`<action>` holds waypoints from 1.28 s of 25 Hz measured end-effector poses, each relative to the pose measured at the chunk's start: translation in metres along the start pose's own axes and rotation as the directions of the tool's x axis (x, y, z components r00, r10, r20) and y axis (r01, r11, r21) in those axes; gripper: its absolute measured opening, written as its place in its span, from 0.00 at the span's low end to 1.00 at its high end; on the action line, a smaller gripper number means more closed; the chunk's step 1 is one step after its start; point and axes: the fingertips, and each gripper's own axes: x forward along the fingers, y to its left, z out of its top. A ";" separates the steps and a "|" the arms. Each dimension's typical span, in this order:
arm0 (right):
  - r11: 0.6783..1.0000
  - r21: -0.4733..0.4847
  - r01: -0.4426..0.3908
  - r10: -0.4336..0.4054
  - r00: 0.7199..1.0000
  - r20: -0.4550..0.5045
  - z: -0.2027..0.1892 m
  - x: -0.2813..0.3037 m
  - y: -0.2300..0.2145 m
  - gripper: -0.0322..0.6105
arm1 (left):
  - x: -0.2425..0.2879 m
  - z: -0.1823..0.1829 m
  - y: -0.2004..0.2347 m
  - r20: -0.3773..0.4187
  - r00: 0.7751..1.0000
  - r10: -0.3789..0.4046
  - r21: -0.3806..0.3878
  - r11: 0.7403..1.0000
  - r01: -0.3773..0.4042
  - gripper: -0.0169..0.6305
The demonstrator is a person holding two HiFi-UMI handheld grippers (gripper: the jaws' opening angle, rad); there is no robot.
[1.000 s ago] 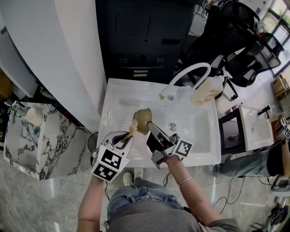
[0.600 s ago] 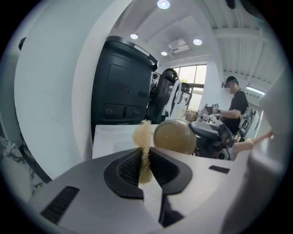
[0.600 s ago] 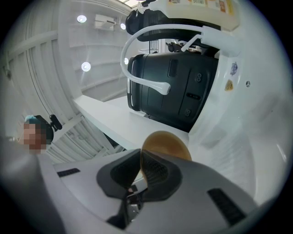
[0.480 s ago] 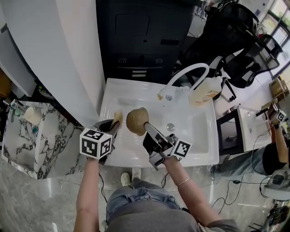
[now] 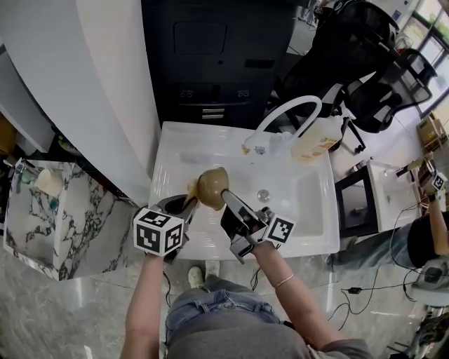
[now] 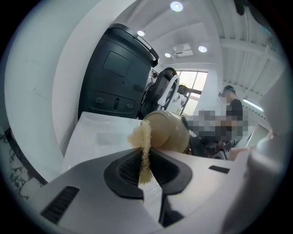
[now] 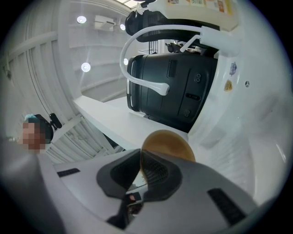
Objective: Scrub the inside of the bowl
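Over a white rectangular sink basin (image 5: 302,207), the right tongs (image 5: 226,195) are clamped on the rim of a round tan-brown bowl (image 5: 210,185), holding it tilted above the basin. The left tongs (image 5: 188,205) pinch a pale yellow fibrous scrubbing pad (image 5: 191,188), its tip against the bowl's left side. A white arched faucet (image 5: 295,109) stands behind.

Lower centre of the right gripper view: the right claw (image 7: 140,160) covers the lower half of the bowl (image 7: 167,144). In the left gripper view, the scrub pad (image 6: 143,139) masks the bowl's left side. The top edge crops the bottle (image 7: 201,8).
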 end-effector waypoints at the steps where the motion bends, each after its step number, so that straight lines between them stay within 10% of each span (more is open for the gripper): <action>1: 1.000 -0.003 0.000 0.000 1.000 -0.004 0.000 0.000 0.000 0.08 | 0.000 -0.001 -0.002 -0.008 1.000 0.008 0.012 1.000 -0.008 0.10; 32: 0.933 -0.344 0.103 -0.167 0.973 -0.161 -0.015 0.022 -0.007 0.08 | -0.011 -0.001 -0.006 -0.137 0.974 0.181 0.296 0.946 -0.134 0.10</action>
